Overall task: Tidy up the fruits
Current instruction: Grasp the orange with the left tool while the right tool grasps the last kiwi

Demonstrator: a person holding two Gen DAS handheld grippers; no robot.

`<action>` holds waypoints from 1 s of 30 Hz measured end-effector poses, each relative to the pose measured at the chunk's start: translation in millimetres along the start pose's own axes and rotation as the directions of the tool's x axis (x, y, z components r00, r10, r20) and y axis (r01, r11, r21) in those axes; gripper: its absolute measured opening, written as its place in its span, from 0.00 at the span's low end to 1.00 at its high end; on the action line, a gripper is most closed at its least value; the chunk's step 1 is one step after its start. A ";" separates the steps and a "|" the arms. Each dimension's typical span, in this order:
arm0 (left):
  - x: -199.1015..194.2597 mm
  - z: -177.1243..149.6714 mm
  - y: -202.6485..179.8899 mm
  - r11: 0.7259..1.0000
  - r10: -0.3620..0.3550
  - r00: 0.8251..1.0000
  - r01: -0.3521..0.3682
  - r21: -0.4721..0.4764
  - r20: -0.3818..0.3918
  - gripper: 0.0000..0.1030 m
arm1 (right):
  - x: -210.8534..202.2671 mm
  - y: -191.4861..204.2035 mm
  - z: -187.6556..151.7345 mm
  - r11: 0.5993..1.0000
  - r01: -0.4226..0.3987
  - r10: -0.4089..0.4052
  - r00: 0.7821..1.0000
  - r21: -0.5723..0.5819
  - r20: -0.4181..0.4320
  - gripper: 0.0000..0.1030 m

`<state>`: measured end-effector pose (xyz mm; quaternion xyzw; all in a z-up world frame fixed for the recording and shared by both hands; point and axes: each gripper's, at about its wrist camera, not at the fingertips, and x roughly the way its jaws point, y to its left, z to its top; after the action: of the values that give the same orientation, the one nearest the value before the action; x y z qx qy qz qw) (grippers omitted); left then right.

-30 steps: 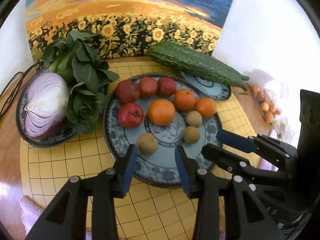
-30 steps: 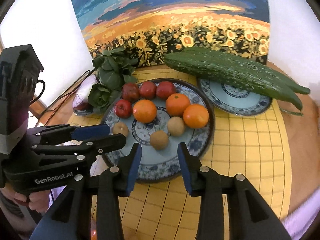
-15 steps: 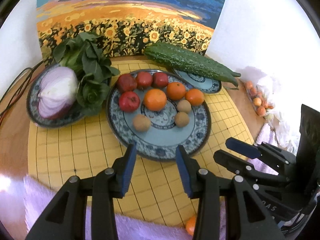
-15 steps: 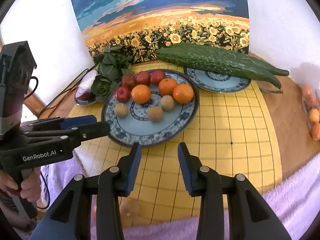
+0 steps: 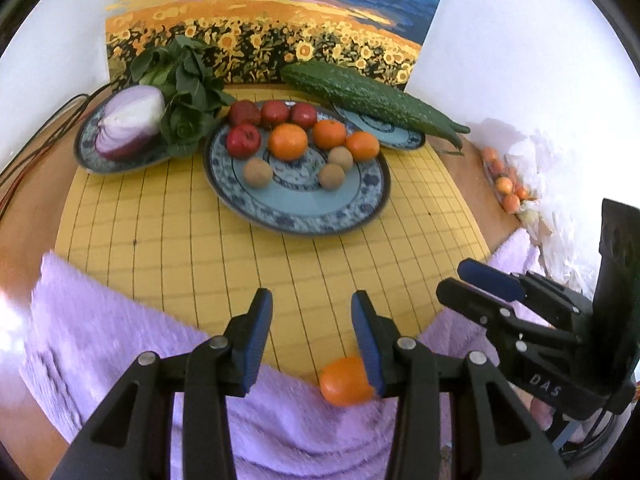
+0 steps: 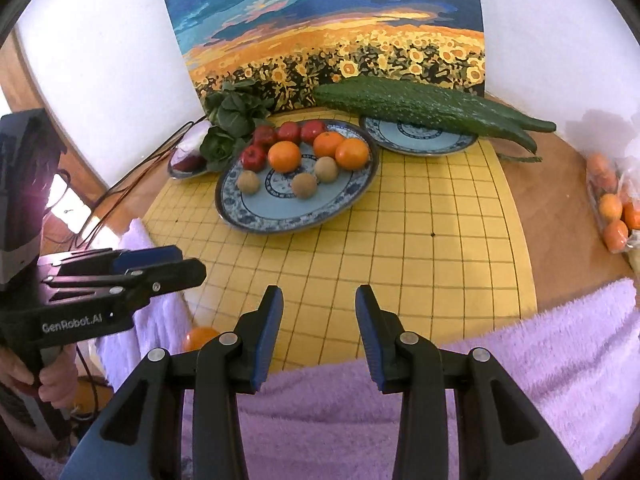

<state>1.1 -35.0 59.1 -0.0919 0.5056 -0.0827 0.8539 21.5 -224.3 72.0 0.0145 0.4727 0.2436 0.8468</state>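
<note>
- Just beside my left gripper's (image 5: pixel 312 322) right finger: a loose orange (image 5: pixel 345 381) on purple towel (image 5: pixel 120 340); jaws parted, empty.
- My right gripper (image 6: pixel 319 320): jaws parted, empty; fruit plate (image 6: pixel 280 212) well ahead.

A sunflower painting (image 6: pixel 328 36) leans against white walls (image 6: pixel 108 52) behind a wooden table (image 6: pixel 560 200).

Three plates (image 5: pixel 296 216), four red apples (image 5: pixel 243 141), four oranges (image 5: pixel 287 141), three brown fruits (image 5: pixel 258 172), one onion half (image 5: pixel 130 120).

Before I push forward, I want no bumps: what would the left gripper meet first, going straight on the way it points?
Probably the yellow grid mat, bare between the left gripper fingers; the loose orange sits just right of that line.
</note>
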 end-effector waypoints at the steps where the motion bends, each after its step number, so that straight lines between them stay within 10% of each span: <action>1: -0.4 -2.3 -1.0 1.000 0.000 1.000 0.000 -0.003 -0.002 0.42 | -1.6 -0.7 -1.9 1.000 -0.003 0.003 1.000 -0.001 0.000 0.38; 30: 9.1 -41.6 -24.5 1.000 0.016 0.999 -0.014 0.026 -0.051 0.42 | -18.6 -5.3 -29.1 1.000 -0.012 0.012 1.000 0.000 -0.008 0.38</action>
<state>-32.3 -63.9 37.6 -0.0749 0.5269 -0.0850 0.8423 -8.0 -242.9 69.3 0.0163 0.4762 0.2484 0.8434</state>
